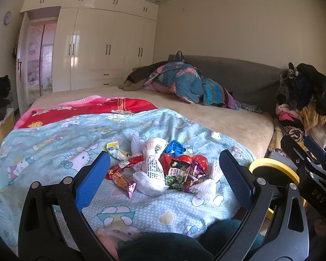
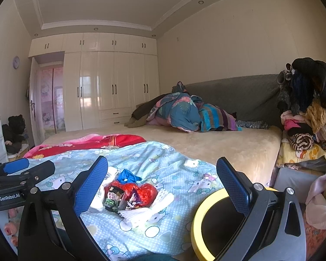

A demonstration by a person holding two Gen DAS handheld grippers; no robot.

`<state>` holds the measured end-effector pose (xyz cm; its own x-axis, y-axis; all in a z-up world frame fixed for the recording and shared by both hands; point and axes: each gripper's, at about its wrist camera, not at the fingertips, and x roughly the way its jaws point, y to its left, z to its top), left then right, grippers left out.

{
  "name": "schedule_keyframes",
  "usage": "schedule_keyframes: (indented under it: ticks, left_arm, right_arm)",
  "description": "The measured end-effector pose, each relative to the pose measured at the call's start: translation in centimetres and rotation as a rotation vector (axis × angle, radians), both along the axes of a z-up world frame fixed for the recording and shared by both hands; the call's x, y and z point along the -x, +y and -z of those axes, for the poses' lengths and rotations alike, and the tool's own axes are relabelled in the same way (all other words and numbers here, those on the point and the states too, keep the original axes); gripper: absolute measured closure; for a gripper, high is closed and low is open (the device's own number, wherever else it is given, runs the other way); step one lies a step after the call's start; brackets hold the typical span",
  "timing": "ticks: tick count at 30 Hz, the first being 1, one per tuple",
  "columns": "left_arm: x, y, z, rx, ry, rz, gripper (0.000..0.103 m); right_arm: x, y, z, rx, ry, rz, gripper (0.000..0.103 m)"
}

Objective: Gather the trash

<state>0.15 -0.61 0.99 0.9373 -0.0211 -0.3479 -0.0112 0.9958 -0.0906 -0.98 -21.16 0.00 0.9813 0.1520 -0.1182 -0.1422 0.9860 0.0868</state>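
Hovering released at lower frame, left gripper [image 1: 164,171] and right gripper [image 2: 162,178] face the wrapper pile [image 1: 163,169], holding nothing.

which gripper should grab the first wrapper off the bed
Left, probably. The left gripper is open with the trash pile centred between its fingers; the right gripper frames only the pile's edge, nearer the yellow-rimmed bin.

One wrapper pile [image 1: 163,169], two grippers [image 1: 163,174]
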Motion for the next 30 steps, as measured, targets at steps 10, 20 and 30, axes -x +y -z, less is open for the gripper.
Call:
schedule_keyframes:
  ticks: [10,20,30]
  left_arm:
    - [-2.8,2.1,1.1,0.096,0.104,0.015,0.011]
    - [-4.8,5.1,0.8,0.163,0.097,-0.053,0.011]
    - [-8.3,7.4,2.3,0.162,0.16,-0.042,0.011]
  right_arm:
    - [-1.8,0.6,1.4,0.003,0.024,-0.033,0.005]
    - [-5.1,2.2,0.9,-0.027,0.051,-0.052,0.005]
    - [-9.4,2.9,2.1,-0.025,0.133,-0.009,0.005]
